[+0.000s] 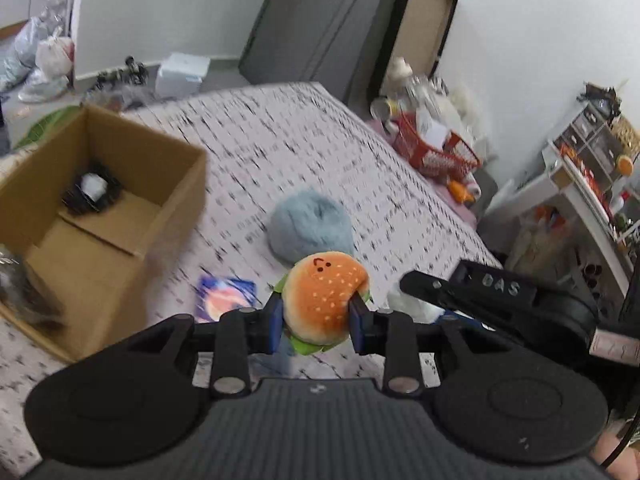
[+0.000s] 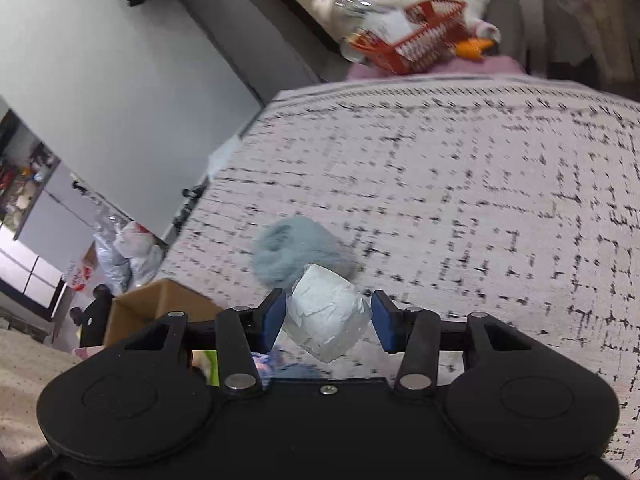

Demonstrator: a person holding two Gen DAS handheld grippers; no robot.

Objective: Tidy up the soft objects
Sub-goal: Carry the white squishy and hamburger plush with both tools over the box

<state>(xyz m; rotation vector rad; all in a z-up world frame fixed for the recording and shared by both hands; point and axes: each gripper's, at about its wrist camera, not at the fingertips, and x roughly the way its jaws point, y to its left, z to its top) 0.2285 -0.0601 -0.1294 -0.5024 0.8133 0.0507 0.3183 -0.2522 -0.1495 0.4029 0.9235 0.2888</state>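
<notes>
1. Orange plush burger, stitched face and seed marks on the bun, green felt edge showing below. It sits between the blue-padded fingers of the left gripper; both pads press into its sides, so it is held clear of the bed.
2. White wrapped bundle, crinkled and roughly cylindrical, tilted. It lies between the fingers of the right gripper. The left pad touches it; at the right pad a thin gap may show, too blurred to be sure. Jaws stand at a middling width, closed on the bundle, which hangs above the bed.
3. Pale blue fluffy ball, resting on the bed just beyond the burger, apart from both grippers.
4. Bed cover, pale fabric with a broken black grid print.
5. Brown cardboard box, open-topped, on the bed to the left of the left gripper; a dark fuzzy item with a white centre lies inside, at its far end.
6. Blue printed packet, flat on the bed, just left of the burger.
7. Red basket, at the far right edge of the bed, filled with mixed items too blurred to name.
</notes>
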